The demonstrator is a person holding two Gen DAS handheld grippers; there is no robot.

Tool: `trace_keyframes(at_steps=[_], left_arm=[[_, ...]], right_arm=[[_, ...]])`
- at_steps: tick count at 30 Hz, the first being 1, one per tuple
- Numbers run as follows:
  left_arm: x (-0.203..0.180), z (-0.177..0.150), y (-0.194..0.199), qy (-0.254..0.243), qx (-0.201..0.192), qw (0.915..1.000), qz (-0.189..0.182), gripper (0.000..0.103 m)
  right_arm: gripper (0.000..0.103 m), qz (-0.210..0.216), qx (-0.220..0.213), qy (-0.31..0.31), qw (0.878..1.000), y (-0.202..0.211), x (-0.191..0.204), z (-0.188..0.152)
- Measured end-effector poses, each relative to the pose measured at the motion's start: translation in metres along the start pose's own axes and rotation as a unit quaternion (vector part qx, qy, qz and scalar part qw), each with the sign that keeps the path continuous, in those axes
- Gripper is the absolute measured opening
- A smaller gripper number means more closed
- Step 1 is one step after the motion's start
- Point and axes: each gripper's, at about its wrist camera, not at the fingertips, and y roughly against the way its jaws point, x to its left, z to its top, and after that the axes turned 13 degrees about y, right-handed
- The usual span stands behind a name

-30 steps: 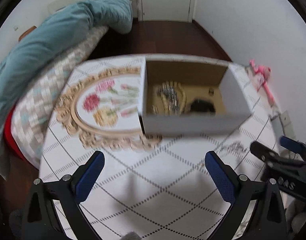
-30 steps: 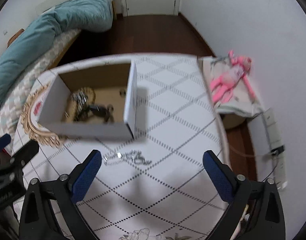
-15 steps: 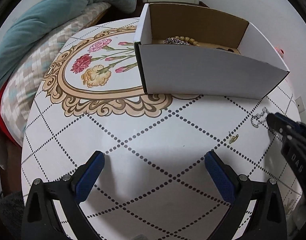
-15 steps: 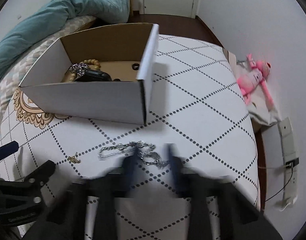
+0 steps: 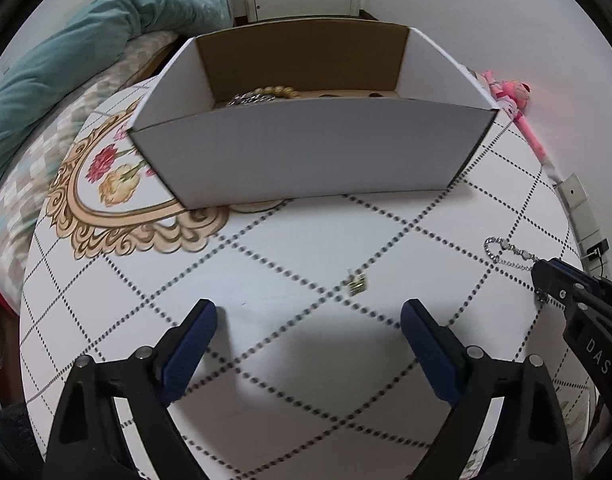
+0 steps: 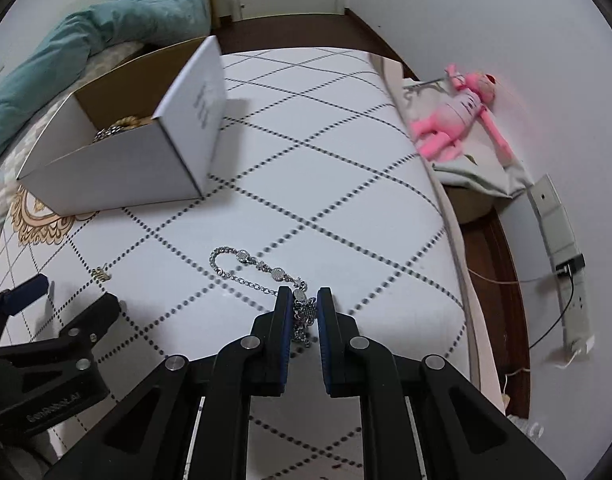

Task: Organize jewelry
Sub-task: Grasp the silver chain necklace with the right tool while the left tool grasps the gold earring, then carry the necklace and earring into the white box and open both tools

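While my right gripper [image 6: 304,300] points down at the table [image 6: 345,184], its blue pads [image 6: 284,320] sit nearly pressed together with the bunched end of a silver chain bracelet [image 6: 262,272] pinched between them. The rest of the bracelet trails away from the fingertips in a loop, lying flat on the white cloth with its dotted diamond pattern. In the left wrist view the same bracelet [image 5: 505,254] shows at the right edge, running into the tip of the right gripper [image 5: 545,276].

My left gripper [image 5: 307,320] is spread wide, though its jaws have just been closing a little; nothing lies between the pads [image 5: 190,344], only bare cloth. A small gold earring or charm [image 5: 355,283] sits on the table just ahead of them, nearer the right-hand pad; it is too small and blurred for me to name it better. From the right wrist camera that gold piece [image 6: 101,274] lies well to the left of the bracelet, close to the left gripper's tip [image 6: 66,308].

Beyond both sits an open white cardboard box [image 5: 313,148], resting partly on the gold floral medallion [image 5: 118,184] printed on the cloth. Inside it I can see a beaded bracelet [image 5: 276,91] and something silvery beside it. A pink plush toy [image 6: 461,116] lies off the table's far right side, against the wall.
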Motion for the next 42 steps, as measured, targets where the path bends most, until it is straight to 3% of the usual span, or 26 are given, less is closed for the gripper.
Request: trace_keyframes(at_steps=[3, 6, 8, 11, 20, 30, 42], left_arm=[[-0.003, 0.002, 0.001, -0.004, -0.008, 0.9999, -0.006, 0.084], [-0.006, 0.003, 0.004, -0.012, -0.017, 0.9996, -0.017, 0.062], [-0.007, 0.009, 0.003, -0.024, -0.022, 0.9992, -0.023, 0.032], [-0.011, 0.011, 0.004, -0.038, -0.02, 0.9987, -0.03, 0.006], [-0.004, 0.003, 0.01, -0.027, -0.004, 0.9986, -0.046, 0.006], [0.002, 0.0, 0.044, -0.016, -0.012, 0.9975, -0.068, 0.006], [0.014, 0.042, 0.112, 0.005, -0.051, 0.9937, -0.1, 0.006]], right_arm=[[0.013, -0.002, 0.0, -0.001, 1.0, -0.001, -0.001, 0.002], [0.013, -0.003, 0.0, -0.001, 1.0, -0.001, -0.001, 0.002], [0.013, -0.003, 0.0, -0.002, 1.0, -0.001, -0.001, 0.001], [0.013, -0.002, 0.0, -0.003, 1.0, -0.001, -0.001, 0.002], [0.013, 0.018, 0.0, -0.014, 1.0, 0.002, -0.002, 0.001], [0.013, 0.057, -0.04, 0.0, 0.998, 0.043, 0.017, 0.015], [0.013, 0.092, -0.097, 0.011, 0.991, 0.112, 0.029, 0.052]])
